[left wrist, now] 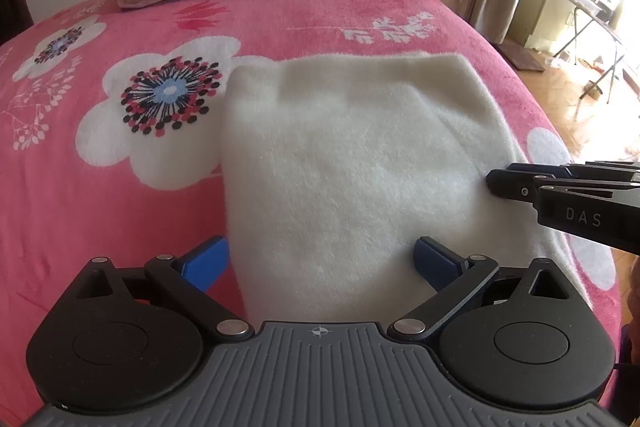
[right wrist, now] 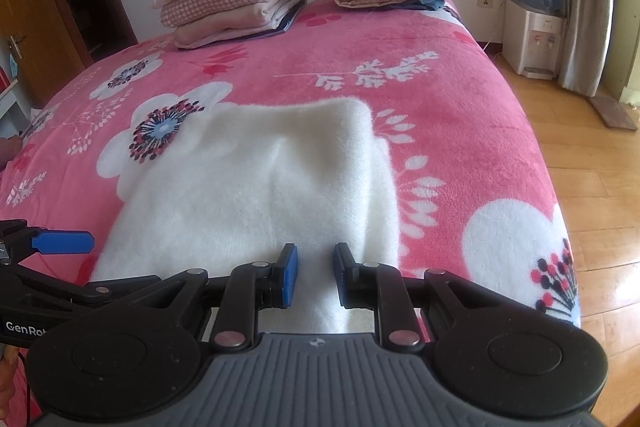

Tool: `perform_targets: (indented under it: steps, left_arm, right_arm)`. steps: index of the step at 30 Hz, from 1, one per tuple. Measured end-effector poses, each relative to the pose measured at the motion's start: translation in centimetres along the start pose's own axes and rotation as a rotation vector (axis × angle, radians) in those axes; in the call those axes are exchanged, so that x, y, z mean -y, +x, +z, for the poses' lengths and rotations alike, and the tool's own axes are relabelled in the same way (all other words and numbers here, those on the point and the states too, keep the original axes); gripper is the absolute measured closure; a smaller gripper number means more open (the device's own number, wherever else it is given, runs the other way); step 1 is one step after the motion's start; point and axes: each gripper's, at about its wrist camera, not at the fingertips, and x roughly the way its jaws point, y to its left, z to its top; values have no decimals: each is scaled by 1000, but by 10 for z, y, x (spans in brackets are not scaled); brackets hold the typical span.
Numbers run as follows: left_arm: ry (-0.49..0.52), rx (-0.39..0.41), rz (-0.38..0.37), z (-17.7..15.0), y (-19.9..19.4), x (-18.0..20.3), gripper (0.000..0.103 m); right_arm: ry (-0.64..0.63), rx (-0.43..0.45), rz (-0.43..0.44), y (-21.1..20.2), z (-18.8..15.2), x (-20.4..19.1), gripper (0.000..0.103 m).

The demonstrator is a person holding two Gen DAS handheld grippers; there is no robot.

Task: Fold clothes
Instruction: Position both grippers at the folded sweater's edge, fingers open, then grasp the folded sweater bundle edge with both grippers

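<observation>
White fleece garment (left wrist: 344, 163) lay folded on the pink floral blanket (left wrist: 120, 219), near its front edge. Left gripper (left wrist: 320, 263) stood wide open, jaws straddling the garment's near left edge, nothing pinched. Right gripper (right wrist: 312, 275) had jaws narrowly apart over the fleece; grip not determinable. Two folded stacks (right wrist: 236, 7) sat at the far side.

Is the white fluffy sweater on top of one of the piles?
No, the white sweater lies alone on the pink blanket, nearer than both piles.
</observation>
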Motion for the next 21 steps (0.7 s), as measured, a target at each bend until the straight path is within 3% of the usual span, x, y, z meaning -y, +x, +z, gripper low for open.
perform_targets:
  steps: [21]
  left_arm:
    - [12,-2,16,1,-1,3,2]
  right_arm:
    - [-1,9,-3,0,-1,-1,82]
